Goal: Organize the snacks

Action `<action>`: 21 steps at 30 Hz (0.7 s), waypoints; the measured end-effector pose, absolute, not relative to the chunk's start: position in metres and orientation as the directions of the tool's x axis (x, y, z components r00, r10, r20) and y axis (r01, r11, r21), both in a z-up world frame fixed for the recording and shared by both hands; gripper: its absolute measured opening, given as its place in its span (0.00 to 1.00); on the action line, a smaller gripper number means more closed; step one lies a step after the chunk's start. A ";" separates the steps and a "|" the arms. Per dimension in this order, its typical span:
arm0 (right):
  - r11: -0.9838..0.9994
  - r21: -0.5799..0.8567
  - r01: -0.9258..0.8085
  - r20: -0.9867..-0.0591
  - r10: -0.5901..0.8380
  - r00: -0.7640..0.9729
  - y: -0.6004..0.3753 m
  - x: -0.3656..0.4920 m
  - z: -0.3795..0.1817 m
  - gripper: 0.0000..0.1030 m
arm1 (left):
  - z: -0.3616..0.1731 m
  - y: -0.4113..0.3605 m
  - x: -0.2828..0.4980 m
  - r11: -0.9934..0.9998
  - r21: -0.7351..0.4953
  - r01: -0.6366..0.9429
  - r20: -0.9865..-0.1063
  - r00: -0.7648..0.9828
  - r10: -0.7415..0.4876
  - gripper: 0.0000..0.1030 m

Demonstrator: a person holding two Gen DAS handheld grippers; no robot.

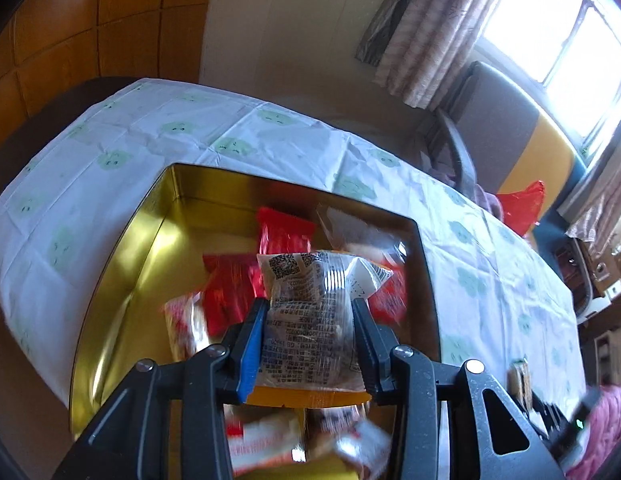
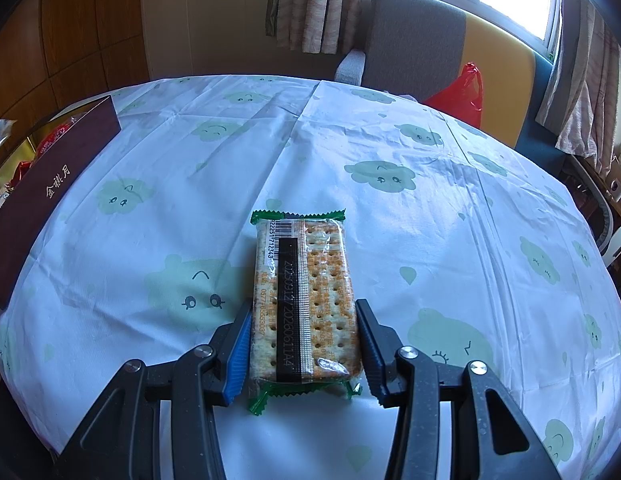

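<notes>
Our left tool (image 1: 310, 312) clamps a clear snack packet (image 1: 310, 320) above the gold tin (image 1: 122, 280), frame centre; right tool (image 2: 304, 320) clamps crackers (image 2: 306, 300) lengthwise

Snacks (image 1: 310, 440) at the near end of the tin (image 1: 122, 280) are blurred, perhaps biscuit packs. The packet (image 1: 310, 320) hides those behind it. The tin's maroon wall (image 2: 50, 184) is cut off at left.

Home dining room; clothed table (image 2: 350, 168), curtains (image 2: 318, 4), armchair (image 2: 414, 32)
</notes>
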State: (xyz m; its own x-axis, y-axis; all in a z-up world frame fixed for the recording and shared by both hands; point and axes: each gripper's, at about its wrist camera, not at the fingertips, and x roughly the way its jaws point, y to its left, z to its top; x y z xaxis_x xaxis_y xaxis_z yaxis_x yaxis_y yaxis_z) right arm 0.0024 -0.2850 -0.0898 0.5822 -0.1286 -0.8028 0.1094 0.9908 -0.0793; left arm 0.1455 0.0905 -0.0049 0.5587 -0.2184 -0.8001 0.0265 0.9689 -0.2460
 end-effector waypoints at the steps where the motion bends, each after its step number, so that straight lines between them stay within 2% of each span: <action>1: 0.991 -0.080 0.109 -0.803 -0.129 0.582 -0.285 0.002 -0.090 0.47 | -0.009 0.087 0.156 0.972 -0.233 0.034 -0.807 0.550 -0.213 0.41; 5: 0.991 -0.081 0.109 -0.804 -0.130 0.581 -0.284 0.002 -0.090 0.47 | -0.032 0.083 0.194 0.978 -0.208 0.006 -0.847 0.500 -0.183 0.41; 8: 0.991 -0.081 0.110 -0.804 -0.130 0.581 -0.284 0.002 -0.090 0.47 | -0.052 0.089 0.216 0.989 -0.137 -0.053 -0.876 0.473 -0.096 0.41; 10: 0.991 -0.080 0.111 -0.803 -0.130 0.582 -0.284 0.002 -0.090 0.47 | -0.060 0.096 0.220 0.990 -0.124 -0.074 -0.888 0.453 -0.078 0.45; 13: 0.991 -0.081 0.110 -0.804 -0.130 0.580 -0.285 0.002 -0.090 0.47 | -0.053 0.099 0.211 0.992 -0.097 -0.076 -0.871 0.489 -0.048 0.46; 17: 0.990 -0.080 0.112 -0.805 -0.131 0.579 -0.284 0.002 -0.089 0.47 | -0.036 0.100 0.186 0.994 -0.065 -0.084 -0.828 0.560 -0.007 0.65; 21: 0.990 -0.083 0.116 -0.806 -0.135 0.577 -0.284 0.003 -0.090 0.47 | -0.019 0.093 0.159 0.995 -0.035 -0.093 -0.787 0.616 0.030 0.66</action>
State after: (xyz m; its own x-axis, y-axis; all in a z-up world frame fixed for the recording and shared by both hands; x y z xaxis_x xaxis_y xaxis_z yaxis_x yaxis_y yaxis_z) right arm 0.0028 -0.2843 -0.0896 0.5770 -0.1349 -0.8056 0.1156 0.9898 -0.0829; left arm 0.1586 0.0934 -0.0191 0.6158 0.0302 -0.7873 -0.0934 0.9950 -0.0349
